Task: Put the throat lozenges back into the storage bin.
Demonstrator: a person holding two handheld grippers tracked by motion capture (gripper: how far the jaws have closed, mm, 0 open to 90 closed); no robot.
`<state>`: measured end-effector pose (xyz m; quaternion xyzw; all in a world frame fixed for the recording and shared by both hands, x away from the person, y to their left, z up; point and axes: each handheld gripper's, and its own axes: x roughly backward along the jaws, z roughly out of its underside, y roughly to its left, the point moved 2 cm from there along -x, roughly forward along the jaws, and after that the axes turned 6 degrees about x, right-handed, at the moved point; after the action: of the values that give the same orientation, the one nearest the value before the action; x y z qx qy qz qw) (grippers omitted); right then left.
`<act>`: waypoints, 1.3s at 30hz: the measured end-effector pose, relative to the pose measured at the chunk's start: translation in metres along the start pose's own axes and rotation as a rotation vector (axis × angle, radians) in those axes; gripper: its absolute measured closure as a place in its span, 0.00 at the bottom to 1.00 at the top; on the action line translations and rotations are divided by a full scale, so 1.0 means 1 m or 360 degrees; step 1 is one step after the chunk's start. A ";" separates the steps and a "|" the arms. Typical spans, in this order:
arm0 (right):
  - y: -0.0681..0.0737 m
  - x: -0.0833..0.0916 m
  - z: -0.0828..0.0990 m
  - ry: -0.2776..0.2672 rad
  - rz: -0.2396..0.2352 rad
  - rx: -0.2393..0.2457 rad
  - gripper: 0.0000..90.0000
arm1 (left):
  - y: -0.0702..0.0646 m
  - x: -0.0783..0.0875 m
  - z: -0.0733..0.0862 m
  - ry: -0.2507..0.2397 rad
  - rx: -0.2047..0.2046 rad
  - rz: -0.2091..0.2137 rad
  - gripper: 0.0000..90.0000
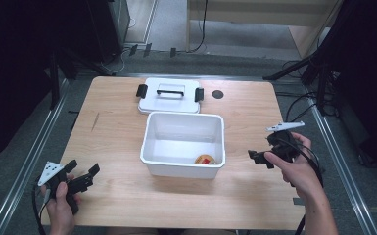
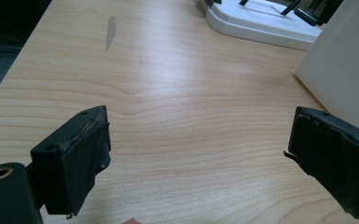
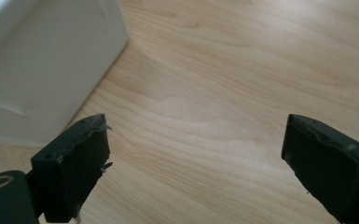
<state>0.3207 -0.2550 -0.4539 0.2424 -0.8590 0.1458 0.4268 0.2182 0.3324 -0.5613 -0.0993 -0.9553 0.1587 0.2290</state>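
1. A white bin (image 1: 183, 143) was seen at the centre of the high view, standing open on the wooden bench (image 1: 127, 127).
2. A small red and yellow item (image 1: 205, 159) was seen inside the bin at its lower right corner; what it was could not be told.
3. A white lid (image 1: 169, 95) with a black handle and black side clips was seen lying flat just above the bin, near the top edge of the bench.
4. A small dark round spot (image 1: 218, 94) was seen on the bench to the right of the lid.
5. The left tool (image 1: 81, 177) was seen at the lower left of the high view, held in a hand, its jaws spread wide with nothing between them.
6. In the left gripper view, bare bench was seen between the jaws, with the bin (image 2: 345, 70) at the right edge and the lid (image 2: 261, 23) at the top.
7. The right tool (image 1: 259, 155) was seen right of the bin; in the right gripper view its jaws were seen wide apart and empty, the bin (image 3: 42, 70) at the upper left.
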 end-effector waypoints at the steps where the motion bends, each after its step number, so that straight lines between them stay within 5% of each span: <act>1: 0.000 0.000 0.000 0.0000 0.0000 0.0000 0.06 | 0.000 0.000 0.000 0.0000 0.0000 0.0000 0.07; 7: -0.010 -0.016 0.045 -0.0070 0.0067 -0.0030 0.02 | 0.000 0.000 0.000 -0.0001 0.0000 -0.0007 0.07; 12: -0.019 -0.023 0.090 -0.0249 0.0106 -0.0135 0.02 | -0.001 -0.001 0.000 -0.0001 -0.0007 -0.0014 0.07; 19: -0.018 -0.029 0.132 -0.0403 0.0122 -0.0182 0.02 | -0.001 0.000 0.000 -0.0009 -0.0012 -0.0028 0.07; 24: -0.022 -0.025 0.144 -0.0473 0.0110 -0.0258 0.02 | -0.002 -0.002 0.000 0.0012 -0.0031 -0.0024 0.07; 28: -0.030 -0.014 0.157 -0.0614 0.0084 -0.0377 0.02 | -0.003 -0.003 0.000 0.0021 -0.0053 -0.0029 0.07; 39: -0.032 -0.012 0.161 -0.0634 0.0109 -0.0457 0.02 | -0.002 -0.004 -0.001 0.0016 -0.0039 -0.0019 0.07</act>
<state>0.2376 -0.3519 -0.5583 0.1740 -0.9458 -0.0141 0.2739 0.2216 0.3298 -0.5612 -0.0973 -0.9565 0.1452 0.2336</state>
